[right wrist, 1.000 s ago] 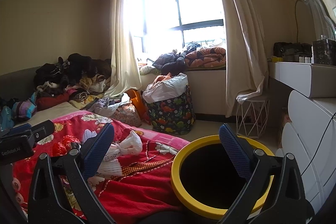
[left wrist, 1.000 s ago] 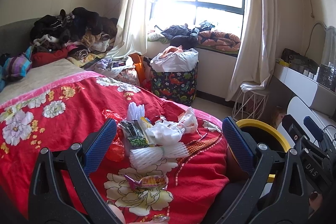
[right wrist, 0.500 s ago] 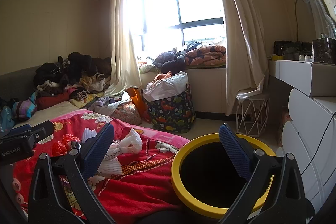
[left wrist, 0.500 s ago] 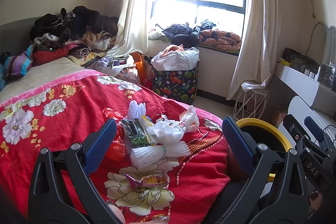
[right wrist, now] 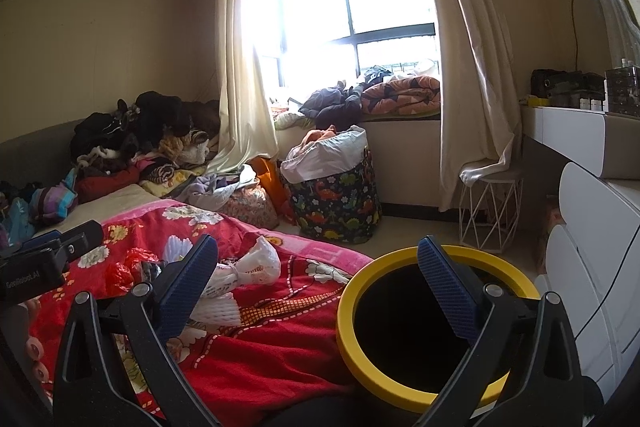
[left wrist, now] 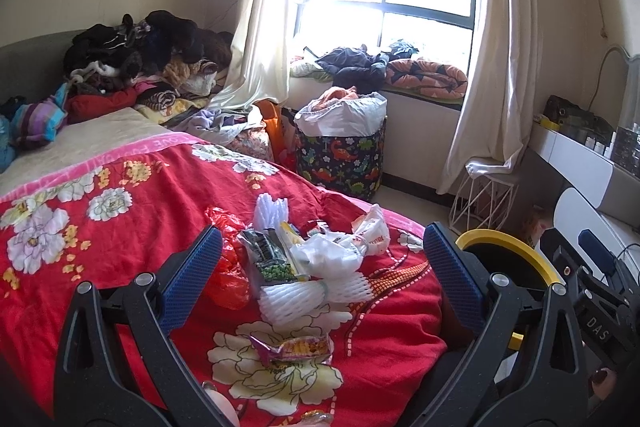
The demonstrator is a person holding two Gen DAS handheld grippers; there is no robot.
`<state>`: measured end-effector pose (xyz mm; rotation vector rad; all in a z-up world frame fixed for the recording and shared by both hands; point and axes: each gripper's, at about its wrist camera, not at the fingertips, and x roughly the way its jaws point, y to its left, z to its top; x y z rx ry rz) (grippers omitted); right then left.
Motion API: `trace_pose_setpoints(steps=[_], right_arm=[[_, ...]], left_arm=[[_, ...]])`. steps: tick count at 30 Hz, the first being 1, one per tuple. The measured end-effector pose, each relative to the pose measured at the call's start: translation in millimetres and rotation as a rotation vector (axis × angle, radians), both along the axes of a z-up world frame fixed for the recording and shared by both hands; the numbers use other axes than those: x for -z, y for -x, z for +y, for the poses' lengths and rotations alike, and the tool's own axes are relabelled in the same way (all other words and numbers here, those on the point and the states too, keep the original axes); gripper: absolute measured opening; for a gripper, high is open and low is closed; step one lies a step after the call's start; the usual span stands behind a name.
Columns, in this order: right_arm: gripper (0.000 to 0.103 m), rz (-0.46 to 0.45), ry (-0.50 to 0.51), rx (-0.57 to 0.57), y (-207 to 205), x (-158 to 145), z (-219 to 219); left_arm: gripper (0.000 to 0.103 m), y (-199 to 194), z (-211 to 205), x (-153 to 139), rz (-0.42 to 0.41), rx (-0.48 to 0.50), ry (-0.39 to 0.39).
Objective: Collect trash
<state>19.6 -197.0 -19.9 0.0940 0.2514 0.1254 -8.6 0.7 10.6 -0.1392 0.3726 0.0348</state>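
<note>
Trash [left wrist: 304,267] sits piled mid-bed on the red blanket [left wrist: 120,227], bin [right wrist: 432,323] just right, all light crinkly wrappers and squishy foam net [left wrist: 304,301], so I'd pinch the net's bunched middle, both left gripper [left wrist: 320,275] and right gripper [right wrist: 318,279] wide open, empty.

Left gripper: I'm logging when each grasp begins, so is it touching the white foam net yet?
Apart. In the left wrist view the left gripper is open, and the white foam net lies on the red blanket beyond its fingers.
</note>
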Motion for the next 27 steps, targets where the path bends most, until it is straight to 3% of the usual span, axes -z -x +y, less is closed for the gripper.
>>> trace_pose_setpoints(steps=[27], right_arm=[[0.097,0.129,0.072,-0.284,-53,-17,107]], left_arm=[[0.092,-21,92,6,0.044,-0.248,0.032]])
